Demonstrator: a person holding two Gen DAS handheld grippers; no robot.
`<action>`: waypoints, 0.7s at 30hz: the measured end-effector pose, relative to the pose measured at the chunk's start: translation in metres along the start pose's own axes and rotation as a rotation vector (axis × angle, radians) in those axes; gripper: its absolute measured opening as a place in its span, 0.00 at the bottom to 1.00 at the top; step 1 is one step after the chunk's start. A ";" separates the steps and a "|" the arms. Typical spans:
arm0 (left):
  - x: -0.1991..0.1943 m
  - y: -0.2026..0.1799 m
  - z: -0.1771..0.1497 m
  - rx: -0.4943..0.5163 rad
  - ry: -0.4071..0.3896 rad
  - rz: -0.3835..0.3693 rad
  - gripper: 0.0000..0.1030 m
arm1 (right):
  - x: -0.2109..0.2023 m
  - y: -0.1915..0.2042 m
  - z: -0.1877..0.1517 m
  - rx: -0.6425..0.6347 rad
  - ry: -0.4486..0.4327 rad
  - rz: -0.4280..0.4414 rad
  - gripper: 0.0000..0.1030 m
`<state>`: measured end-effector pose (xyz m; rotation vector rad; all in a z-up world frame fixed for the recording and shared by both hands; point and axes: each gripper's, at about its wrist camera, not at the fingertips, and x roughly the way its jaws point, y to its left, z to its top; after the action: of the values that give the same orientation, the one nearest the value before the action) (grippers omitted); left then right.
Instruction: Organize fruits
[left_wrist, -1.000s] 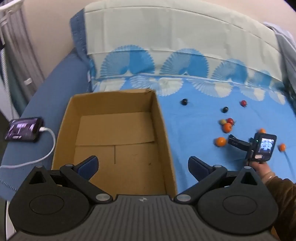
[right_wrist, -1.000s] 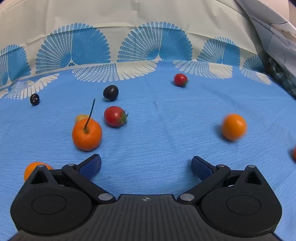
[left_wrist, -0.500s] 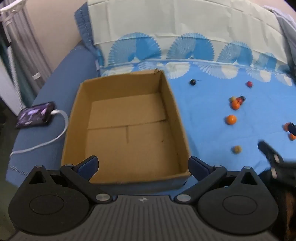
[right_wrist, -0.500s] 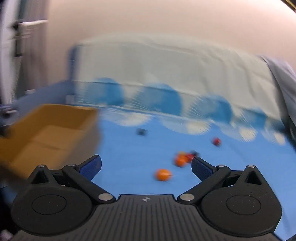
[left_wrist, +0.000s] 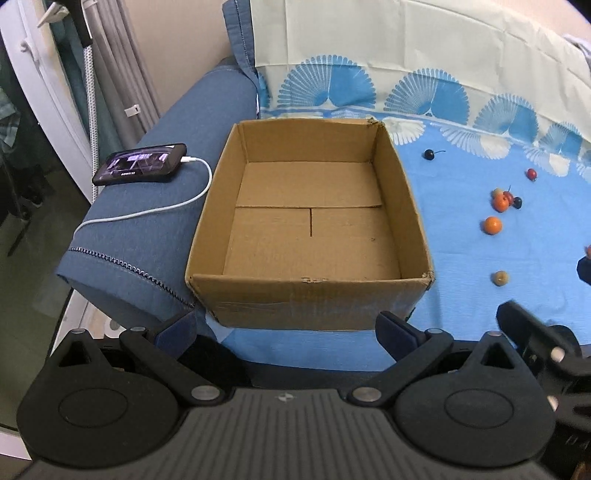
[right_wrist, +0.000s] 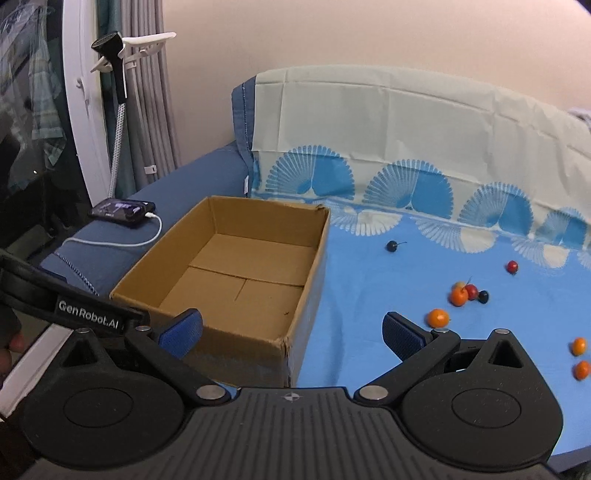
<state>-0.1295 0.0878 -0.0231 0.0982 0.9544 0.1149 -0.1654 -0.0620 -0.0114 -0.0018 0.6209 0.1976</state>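
Note:
An empty brown cardboard box (left_wrist: 314, 284) (right_wrist: 295, 243) stands on the blue sheet. Small fruits lie scattered to its right: an orange one (left_wrist: 492, 225) (right_wrist: 438, 317), a cluster of orange, red and dark fruits (left_wrist: 503, 199) (right_wrist: 466, 293), a dark cherry (left_wrist: 428, 154) (right_wrist: 392, 246), a red one (left_wrist: 531, 173) (right_wrist: 512, 266), a yellowish one (left_wrist: 500, 277) and two more orange ones (right_wrist: 578, 346). My left gripper (left_wrist: 286, 332) is open and empty before the box's near wall. My right gripper (right_wrist: 291, 330) is open and empty, held back above the box's near right corner.
A phone (left_wrist: 140, 169) (right_wrist: 122, 213) on a white charging cable (left_wrist: 162, 210) lies on the blue sofa arm left of the box. The patterned sheet drapes over the backrest (right_wrist: 406, 129). Curtains and a white stand (right_wrist: 122, 92) are at the far left.
Both grippers have pulled back and up from the sheet. The right view swung from close over the fruits to a wide view with the box. The left gripper retreated from over the box to before it.

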 end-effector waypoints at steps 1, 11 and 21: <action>-0.003 0.000 -0.002 -0.002 -0.005 0.000 1.00 | -0.002 0.003 0.000 -0.004 -0.004 -0.008 1.00; -0.008 0.000 -0.012 -0.018 -0.029 -0.019 1.00 | -0.007 0.024 -0.002 -0.062 -0.023 -0.062 1.00; 0.009 0.008 -0.010 -0.043 -0.008 -0.029 1.00 | 0.006 0.025 0.000 -0.080 0.008 -0.058 1.00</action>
<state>-0.1334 0.0975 -0.0350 0.0453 0.9445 0.1084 -0.1648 -0.0363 -0.0133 -0.0976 0.6202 0.1659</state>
